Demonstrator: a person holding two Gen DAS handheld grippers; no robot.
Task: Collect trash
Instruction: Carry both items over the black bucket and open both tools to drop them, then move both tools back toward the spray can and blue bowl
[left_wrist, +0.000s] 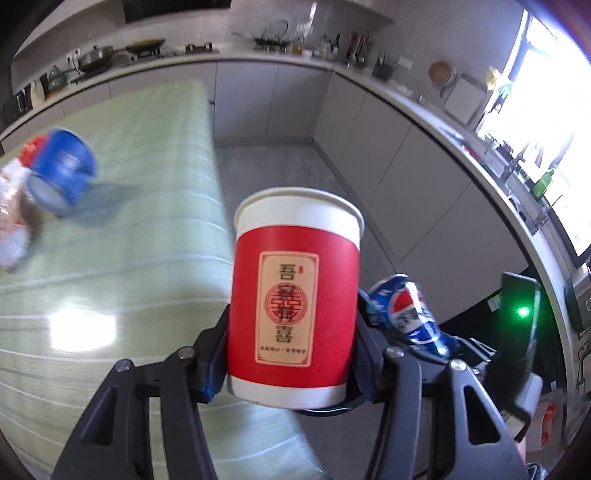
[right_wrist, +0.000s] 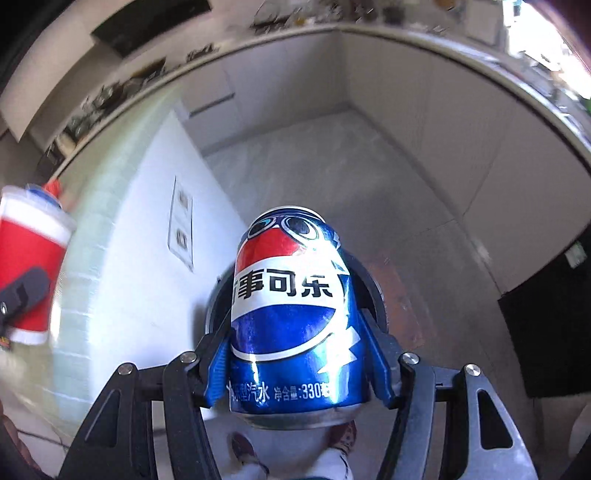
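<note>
I'm mid-carry: my left hand-held gripper (left_wrist: 291, 354) clamps the red paper cup (left_wrist: 295, 291) at frame centre, my right hand-held gripper (right_wrist: 295, 369) pinches the dented Pepsi can (right_wrist: 291, 317) (bin unseen), so next I need a drop spot.

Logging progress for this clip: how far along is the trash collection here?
Done: nothing visibly binned. In hand: left gripper clamps the red paper cup; right gripper clamps the Pepsi can. Left: a blue can and wrappers on the green table.
</note>
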